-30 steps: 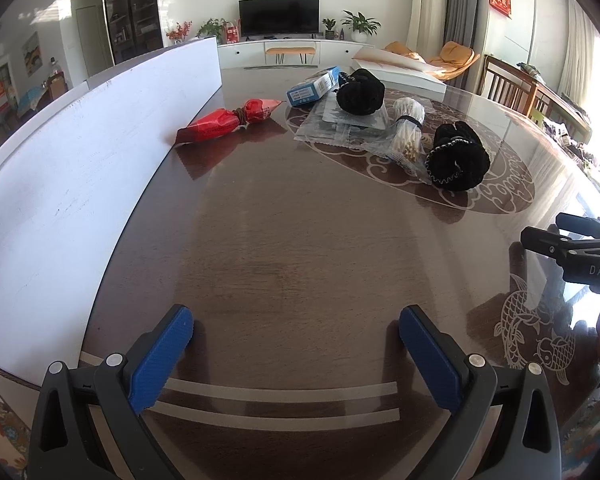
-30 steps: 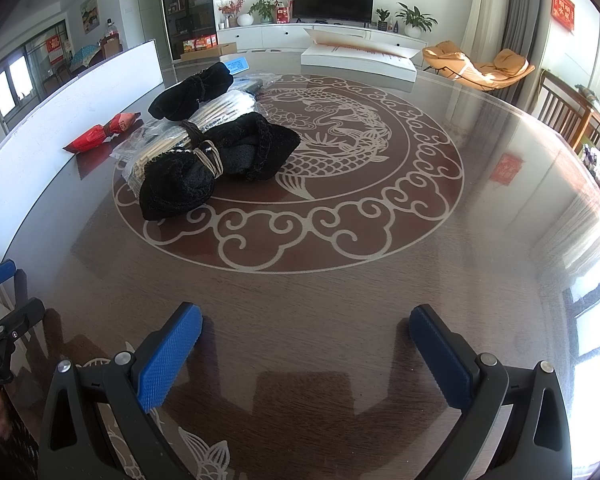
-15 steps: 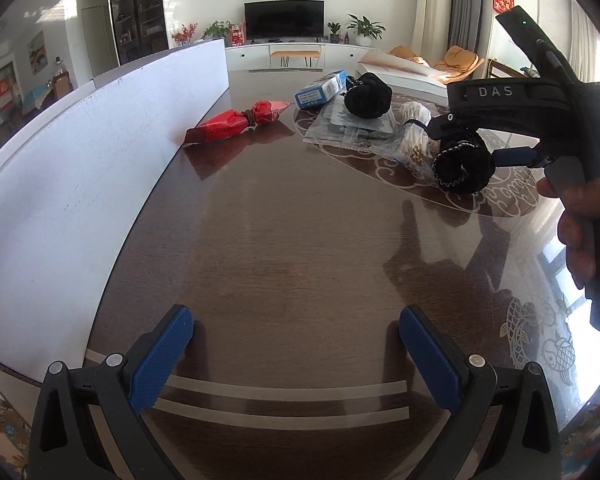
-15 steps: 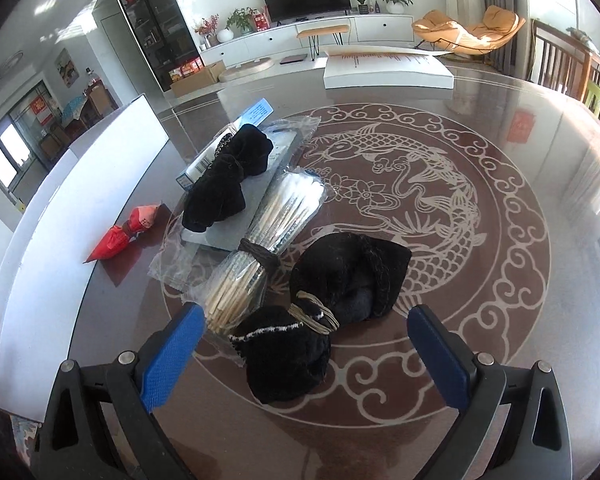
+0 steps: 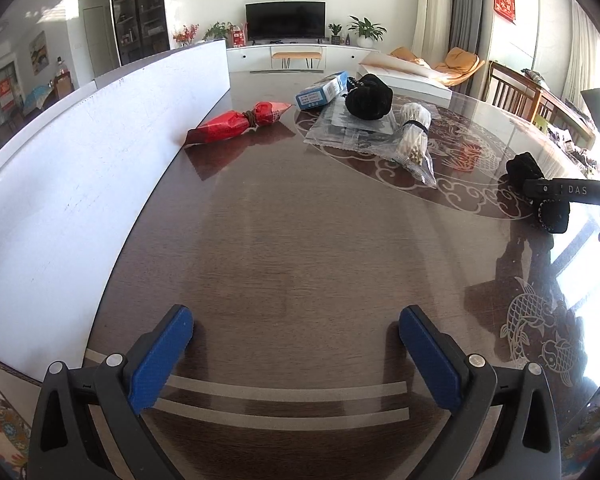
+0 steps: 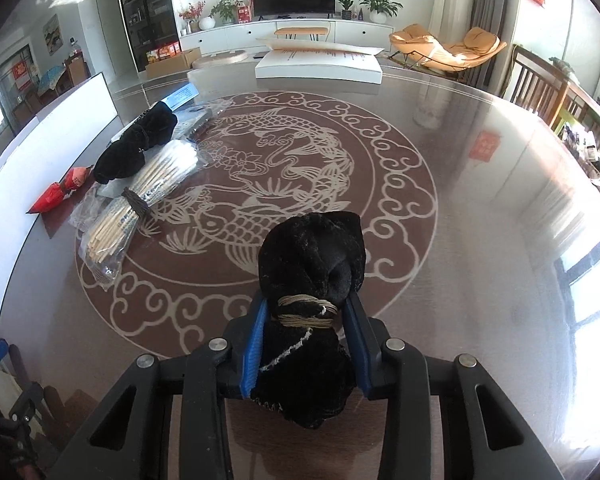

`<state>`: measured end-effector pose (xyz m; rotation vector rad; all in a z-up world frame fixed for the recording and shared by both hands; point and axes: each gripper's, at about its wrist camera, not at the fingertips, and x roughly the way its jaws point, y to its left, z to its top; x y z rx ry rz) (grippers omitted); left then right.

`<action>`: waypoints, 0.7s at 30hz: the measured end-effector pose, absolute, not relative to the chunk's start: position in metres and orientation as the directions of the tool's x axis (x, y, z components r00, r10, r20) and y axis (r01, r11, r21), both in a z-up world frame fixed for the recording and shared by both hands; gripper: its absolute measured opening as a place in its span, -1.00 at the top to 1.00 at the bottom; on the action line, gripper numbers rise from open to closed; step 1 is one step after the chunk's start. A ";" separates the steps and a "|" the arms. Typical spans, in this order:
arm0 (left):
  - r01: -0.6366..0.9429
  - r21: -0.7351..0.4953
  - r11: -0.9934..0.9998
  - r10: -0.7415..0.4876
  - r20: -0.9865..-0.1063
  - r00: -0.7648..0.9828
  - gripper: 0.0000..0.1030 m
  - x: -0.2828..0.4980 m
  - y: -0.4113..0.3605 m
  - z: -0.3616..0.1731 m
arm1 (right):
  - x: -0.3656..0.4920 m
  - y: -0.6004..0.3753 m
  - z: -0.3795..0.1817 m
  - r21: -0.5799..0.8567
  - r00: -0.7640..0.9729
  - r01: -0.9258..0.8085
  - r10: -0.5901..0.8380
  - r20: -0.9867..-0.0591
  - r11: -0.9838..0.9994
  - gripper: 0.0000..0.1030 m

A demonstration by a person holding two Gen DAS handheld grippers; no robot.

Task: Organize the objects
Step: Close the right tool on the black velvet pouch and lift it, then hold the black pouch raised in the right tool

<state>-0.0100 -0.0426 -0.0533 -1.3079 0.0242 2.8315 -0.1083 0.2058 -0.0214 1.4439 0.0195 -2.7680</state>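
Black cloth bundle (image 6: pixel 312 280), tied with twine, sits between the right gripper (image 6: pixel 306 344) jaws as they close on it, above the desk (image 6: pixel 480 240) medallion's near rim. Left gripper (image 5: pixel 296 344) jaws stand wide over bare wood beside the white board (image 5: pixel 80 160).

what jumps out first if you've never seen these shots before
The eye lands first on the black fabric bundle tied with tan cord, filling the bottom centre of the right wrist view, with the right gripper closing its blue pads on it. Next comes the pale koi medallion inlaid in the glossy table, then the red tied packet beside the white board at left.
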 end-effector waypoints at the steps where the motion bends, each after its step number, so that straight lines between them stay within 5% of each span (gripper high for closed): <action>1: -0.024 0.005 -1.000 0.012 -0.760 -0.650 -1.00 -0.010 -0.043 -0.053 | -0.105 0.212 -0.022 -0.009 -0.579 0.026 -0.007 -0.815 -1.000 0.27; 4: -0.024 0.004 -1.000 0.012 -0.759 -0.651 -1.00 -0.011 -0.043 -0.053 | -0.099 0.223 -0.023 0.003 -0.597 0.034 -0.023 -0.802 -0.999 0.14; 7: -0.023 0.004 -1.000 0.012 -0.759 -0.651 -1.00 -0.011 -0.043 -0.053 | -0.101 0.226 -0.026 0.007 -0.594 0.029 -0.023 -0.804 -1.000 -0.52; 12: -0.023 0.004 -1.000 0.012 -0.759 -0.651 -1.00 -0.011 -0.043 -0.053 | -0.101 0.220 -0.034 -0.016 -0.594 0.051 -0.018 -0.805 -0.999 -0.57; 21: -0.023 0.004 -1.000 0.012 -0.759 -0.651 -1.00 -0.011 -0.042 -0.053 | -0.106 0.219 -0.040 -0.011 -0.583 0.064 -0.028 -0.812 -0.998 -0.97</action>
